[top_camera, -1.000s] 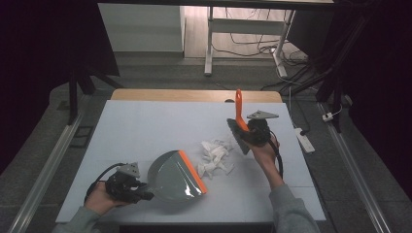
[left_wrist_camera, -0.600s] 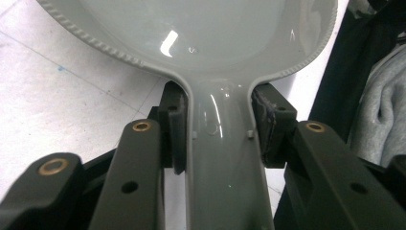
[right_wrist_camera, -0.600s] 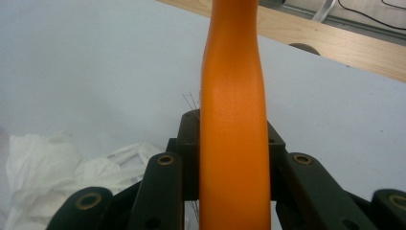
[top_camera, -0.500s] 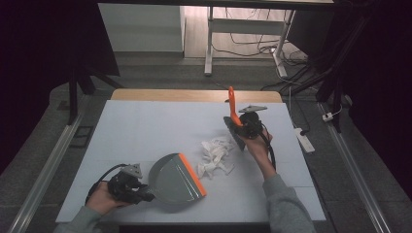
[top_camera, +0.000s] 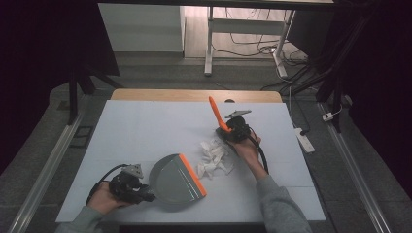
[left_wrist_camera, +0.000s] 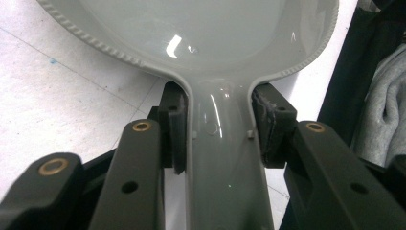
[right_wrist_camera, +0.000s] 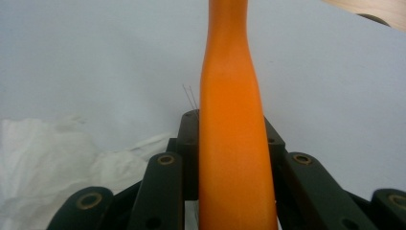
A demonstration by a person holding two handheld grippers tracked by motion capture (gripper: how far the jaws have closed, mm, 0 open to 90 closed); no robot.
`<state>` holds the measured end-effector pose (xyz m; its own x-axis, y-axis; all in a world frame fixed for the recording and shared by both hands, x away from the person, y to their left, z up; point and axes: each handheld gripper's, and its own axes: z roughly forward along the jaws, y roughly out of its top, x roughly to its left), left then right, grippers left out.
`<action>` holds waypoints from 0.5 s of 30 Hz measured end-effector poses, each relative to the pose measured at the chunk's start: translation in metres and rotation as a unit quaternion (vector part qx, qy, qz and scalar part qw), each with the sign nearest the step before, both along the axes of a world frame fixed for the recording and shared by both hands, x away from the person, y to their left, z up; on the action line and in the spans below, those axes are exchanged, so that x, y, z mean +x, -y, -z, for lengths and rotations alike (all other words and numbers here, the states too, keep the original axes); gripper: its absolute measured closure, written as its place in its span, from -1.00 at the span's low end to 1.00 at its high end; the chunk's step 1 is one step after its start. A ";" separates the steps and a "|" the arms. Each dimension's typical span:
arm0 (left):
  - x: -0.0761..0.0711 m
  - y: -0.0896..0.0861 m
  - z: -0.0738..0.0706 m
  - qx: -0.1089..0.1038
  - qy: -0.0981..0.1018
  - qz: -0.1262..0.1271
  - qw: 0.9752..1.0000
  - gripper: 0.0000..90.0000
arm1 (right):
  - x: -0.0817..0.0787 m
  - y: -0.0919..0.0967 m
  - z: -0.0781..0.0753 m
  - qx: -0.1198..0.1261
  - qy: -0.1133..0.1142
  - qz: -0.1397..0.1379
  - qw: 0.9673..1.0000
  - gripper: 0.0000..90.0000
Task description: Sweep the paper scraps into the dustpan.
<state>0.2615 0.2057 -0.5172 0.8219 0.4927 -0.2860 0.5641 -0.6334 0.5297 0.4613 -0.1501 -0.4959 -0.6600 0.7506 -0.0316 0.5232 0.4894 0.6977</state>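
Currently, near-left on the table [top_camera: 145,121]: left gripper [top_camera: 145,196] clamped on the grey handle of the dustpan [top_camera: 176,182]; the left gripper view shows both pads pressed against the handle's sides. Pan lies flat, its orange lip facing right, toward the crumpled white paper scraps [top_camera: 213,158], which sit just beside it at table centre. Right of the scraps: right gripper [top_camera: 224,131] pinching the orange brush handle [top_camera: 215,114], which sticks up and away toward the far edge.

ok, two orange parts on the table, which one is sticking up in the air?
The brush handle in the right gripper, slanting upward. The other orange part, the dustpan lip, lies flat on the table beside the crumpled paper.
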 end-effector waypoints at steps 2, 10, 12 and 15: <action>0.000 0.000 0.000 -0.001 0.000 -0.001 1.000 0.35 | -0.003 -0.006 0.001 0.007 -0.006 -0.011 1.000 0.58; 0.000 0.001 0.002 -0.001 0.000 -0.003 1.000 0.35 | -0.033 -0.040 0.002 0.000 -0.008 -0.064 0.998 0.58; 0.000 0.001 0.002 -0.001 -0.001 -0.003 1.000 0.35 | -0.041 -0.050 0.002 -0.001 -0.012 -0.079 0.997 0.57; 0.000 0.000 0.003 0.001 -0.003 -0.004 1.000 0.35 | -0.054 -0.063 0.004 -0.003 -0.019 -0.095 0.995 0.57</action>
